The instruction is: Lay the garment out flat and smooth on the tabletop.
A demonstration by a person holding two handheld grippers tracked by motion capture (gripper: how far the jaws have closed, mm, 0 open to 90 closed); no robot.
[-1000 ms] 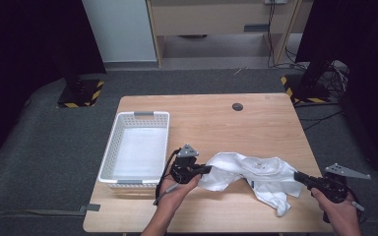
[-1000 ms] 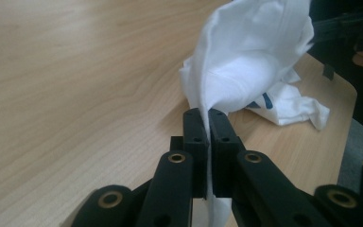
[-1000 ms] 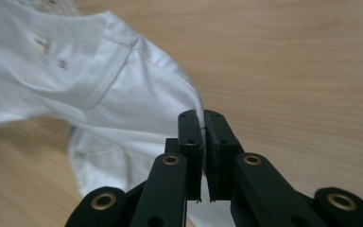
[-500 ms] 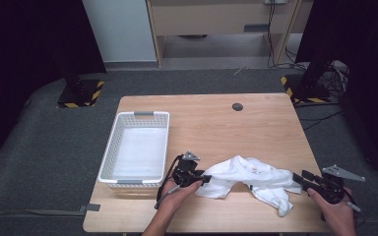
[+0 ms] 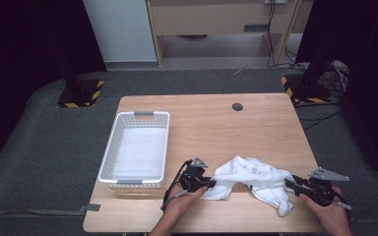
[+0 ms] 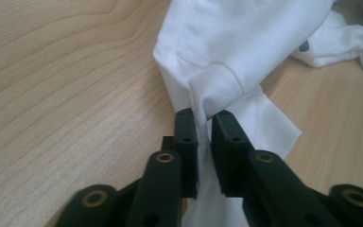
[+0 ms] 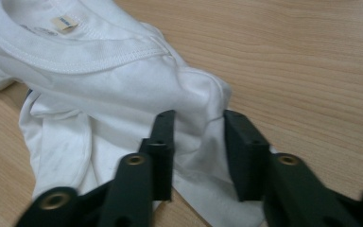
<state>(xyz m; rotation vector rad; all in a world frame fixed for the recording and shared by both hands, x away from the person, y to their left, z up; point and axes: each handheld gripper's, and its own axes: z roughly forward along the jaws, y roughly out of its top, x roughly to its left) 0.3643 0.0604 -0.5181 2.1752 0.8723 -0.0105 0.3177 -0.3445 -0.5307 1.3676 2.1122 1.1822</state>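
white shirt (image 5: 250,178) beside basket (image 5: 137,149) (table bare around)

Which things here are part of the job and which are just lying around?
In the job:
white T-shirt
left gripper, pinching the shirt's edge
right gripper, jaws astride the cloth

Lying about:
white basket
black disc

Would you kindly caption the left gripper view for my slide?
Left tongs pinch a fold of white T-shirt above the wooden table.

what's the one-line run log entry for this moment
left claw: closing, pinching white t-shirt | right claw: closing, jaws astride shirt fold, gap visible | basket: left of shirt
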